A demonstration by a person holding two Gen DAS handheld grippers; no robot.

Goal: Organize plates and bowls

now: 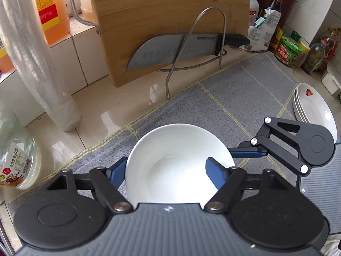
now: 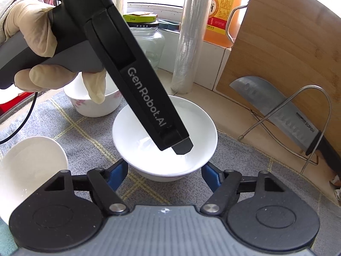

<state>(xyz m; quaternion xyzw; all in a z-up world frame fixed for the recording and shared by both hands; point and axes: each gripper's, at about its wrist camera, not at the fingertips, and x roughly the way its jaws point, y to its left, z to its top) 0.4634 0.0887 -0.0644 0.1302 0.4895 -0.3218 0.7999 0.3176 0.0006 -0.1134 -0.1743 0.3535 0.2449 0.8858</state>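
- Left gripper (image 1: 170,171): I keep its blue fingers (image 1: 214,176) spread wide across the white bowl (image 1: 179,162), one outside the rim, one inside; nothing clamped.
- Right gripper (image 2: 165,176): wide apart just short of the same bowl, holding nothing.
- Bowl rests on the grey mat (image 1: 245,89); plate stack (image 1: 313,106) stands well apart, probably the plates' gathering place.

I work on a glossy beige counter (image 1: 102,115) covered partly by a grey checked cloth (image 1: 245,89). Behind stand white wall tiles (image 1: 85,57) and a bamboo cutting board (image 1: 162,17). Daylight reflects on the counter.
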